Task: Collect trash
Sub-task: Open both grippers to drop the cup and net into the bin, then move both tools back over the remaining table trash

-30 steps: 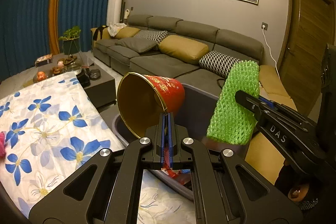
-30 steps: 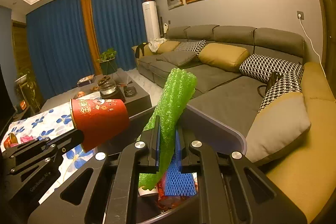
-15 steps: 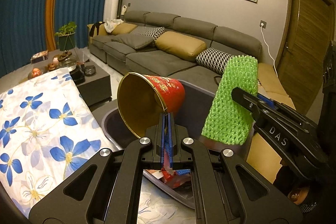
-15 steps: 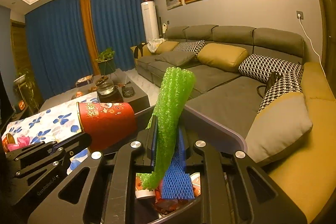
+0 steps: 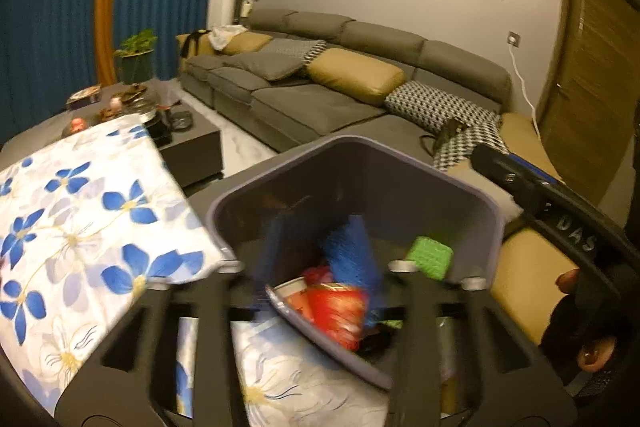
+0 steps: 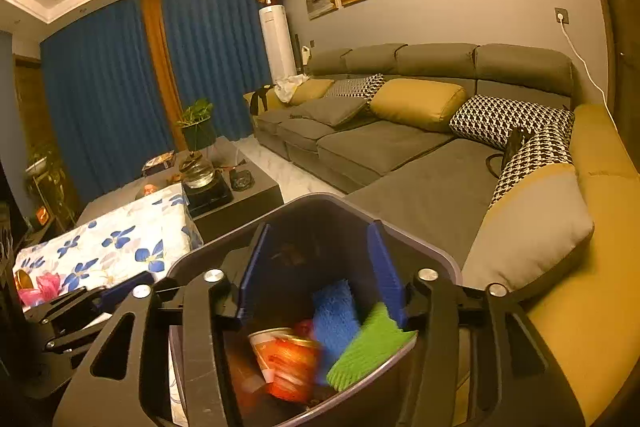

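From the left wrist I see my left gripper (image 5: 320, 267) with its jaws just opened wide and nothing between them. Below it stands the gray bin (image 5: 420, 171), hard against the edge of the flowered tablecloth (image 5: 88, 211). Inside the bin the red cup (image 5: 340, 311) lies blurred on the pile, beside a blue foam net (image 5: 352, 251) and a green foam net (image 5: 430, 257). My right gripper (image 5: 492, 159) shows at the right edge, over the bin's far corner; from here I cannot tell how its jaws stand.

From the right wrist I see the right gripper (image 6: 320, 267) with its 2 blue pads (image 6: 384, 267) spread apart, having just opened, and they hold nothing. The green foam net (image 6: 368, 351) lies in the bin (image 6: 436, 259) just under the right pad, next to the blue foam net (image 6: 336, 315) and the red cup (image 6: 292, 363). The left gripper (image 6: 116, 293) sits low at the left, above the tablecloth (image 6: 120, 247). The sofa (image 6: 380, 147) is behind.
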Tool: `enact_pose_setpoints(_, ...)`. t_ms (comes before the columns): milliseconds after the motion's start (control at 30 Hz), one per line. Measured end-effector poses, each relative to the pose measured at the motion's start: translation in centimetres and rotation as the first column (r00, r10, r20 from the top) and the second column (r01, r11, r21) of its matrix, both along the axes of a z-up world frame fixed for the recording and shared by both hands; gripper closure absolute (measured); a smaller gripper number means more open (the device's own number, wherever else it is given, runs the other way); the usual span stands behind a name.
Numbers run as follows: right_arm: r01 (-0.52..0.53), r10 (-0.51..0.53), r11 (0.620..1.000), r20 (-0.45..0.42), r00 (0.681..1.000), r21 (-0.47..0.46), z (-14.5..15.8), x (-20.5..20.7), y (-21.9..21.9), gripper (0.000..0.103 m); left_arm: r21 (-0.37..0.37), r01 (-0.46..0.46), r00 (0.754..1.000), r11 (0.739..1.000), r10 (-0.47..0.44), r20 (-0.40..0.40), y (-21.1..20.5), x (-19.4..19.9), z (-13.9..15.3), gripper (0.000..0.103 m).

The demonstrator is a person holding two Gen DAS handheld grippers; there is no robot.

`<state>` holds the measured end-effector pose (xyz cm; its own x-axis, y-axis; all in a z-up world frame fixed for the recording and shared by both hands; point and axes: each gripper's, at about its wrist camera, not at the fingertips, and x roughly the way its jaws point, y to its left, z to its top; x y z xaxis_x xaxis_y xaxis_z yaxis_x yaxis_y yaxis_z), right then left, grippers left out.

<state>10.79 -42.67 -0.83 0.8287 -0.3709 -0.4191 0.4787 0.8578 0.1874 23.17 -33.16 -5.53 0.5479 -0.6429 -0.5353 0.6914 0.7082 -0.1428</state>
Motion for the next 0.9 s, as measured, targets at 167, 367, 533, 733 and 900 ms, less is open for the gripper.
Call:
enact_pose_setpoints(167, 0.019, -0.019, 1.000, 0.014, 1.000, -0.012, 0.4, -0.9, 0.6, 0.028, -0.031, -0.096, 0.994, 0.995, 0.097, 0.044, 2.6, -0.7, 0.7, 0.014)
enact_pose_setpoints(367, 0.049, -0.048, 0.998, 0.018, 0.999, -0.050, 0.4, -2.0, 2.5, 0.015, -0.015, -0.236, 0.966, 0.972, 0.237, 0.106, 6.7, -1.7, 1.4, 0.010)
enact_pose_setpoints(533, 0.014, -0.014, 0.997, 0.000, 1.000, -0.078, 0.5, -1.7, 4.9, 0.008, -0.010, -0.330, 0.935, 0.944, 0.328, 0.135, 10.9, -2.4, 1.7, 0.010)
enact_pose_setpoints(733, -0.081, 0.081, 0.994, 0.001, 0.997, -0.076, 1.0, -0.8, 8.8, 0.007, 0.001, -0.472, 0.872, 0.882, 0.467, 0.147, 18.6, -2.4, 1.7, 0.010)
enact_pose_setpoints(900, -0.191, 0.190, 0.978, -0.014, 0.982, -0.087, 1.0, 1.5, 14.0, 0.007, 0.011, -0.607, 0.790, 0.795, 0.601, 0.123, 26.3, -1.5, 1.3, 0.010)
